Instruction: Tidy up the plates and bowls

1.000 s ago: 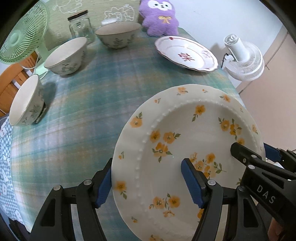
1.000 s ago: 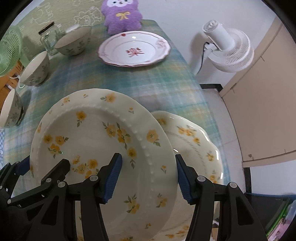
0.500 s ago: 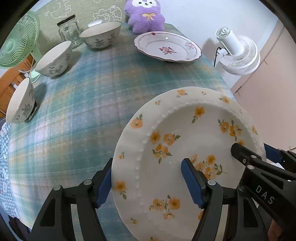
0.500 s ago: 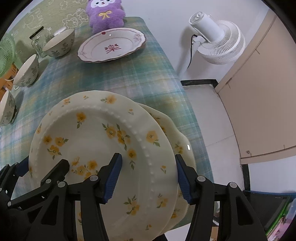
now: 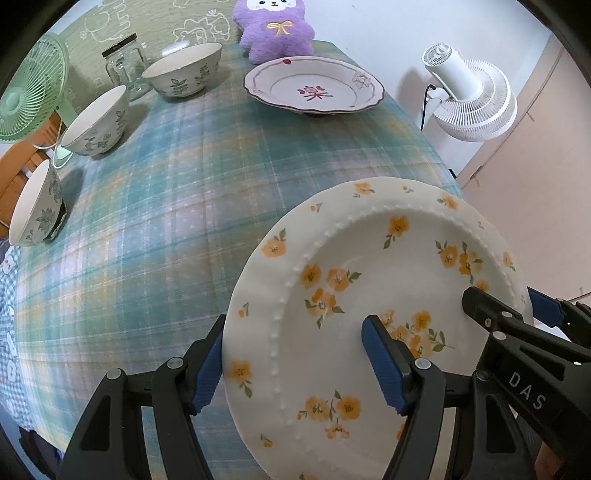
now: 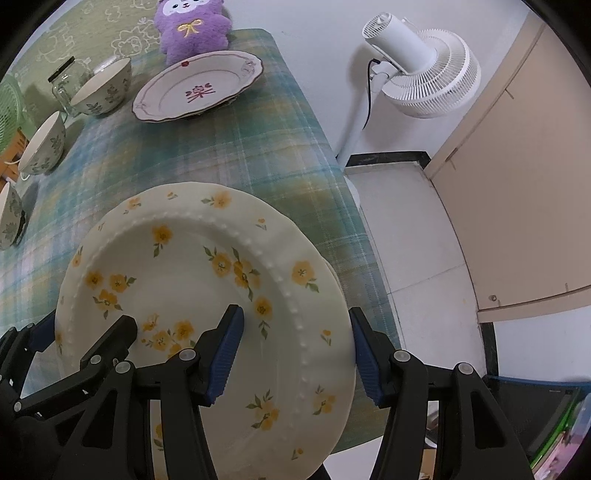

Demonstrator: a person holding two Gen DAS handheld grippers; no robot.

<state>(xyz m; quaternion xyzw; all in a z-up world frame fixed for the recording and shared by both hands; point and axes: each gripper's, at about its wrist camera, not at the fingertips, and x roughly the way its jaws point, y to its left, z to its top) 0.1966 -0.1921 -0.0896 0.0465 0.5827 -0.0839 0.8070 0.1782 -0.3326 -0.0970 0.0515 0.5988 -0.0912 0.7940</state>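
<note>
- Left gripper (image 5: 291, 363) grips the near-left rim of the yellow-flowered plate (image 5: 373, 306), one blue pad on the face and the other behind the edge; the right gripper (image 6: 293, 350) is clamped on the same plate's near-right rim, so both hold it between them, tilted, above the near right corner of the surface (image 5: 177, 206).
- In the right wrist view a sliver of a second rim shows just behind the plate's right edge; whether this is another flowered plate beneath it cannot be told.
- From the grippers outward: bare plaid cloth runs ahead; the red-patterned plate (image 5: 314, 86) sits at the far end, straight ahead and slightly right, well apart from the held plate.
- Judged as the relation the move turns on: that far plate lies forward along both grippers' line, nearer the right gripper's side; stacking plate on plate would call for a level carry across the open cloth.
- Three leaf-print bowls stand along the left edge: the near bowl (image 5: 35, 206), the middle bowl (image 5: 96, 123), the far bowl (image 5: 183, 74); all apart from each other and from the plates.
- Beyond them, a glass jar (image 5: 123, 62) and a purple plush toy (image 5: 275, 27) stand at the far end; a green fan (image 5: 31, 96) is off the left edge, a white fan (image 6: 417, 70) off the right.
</note>
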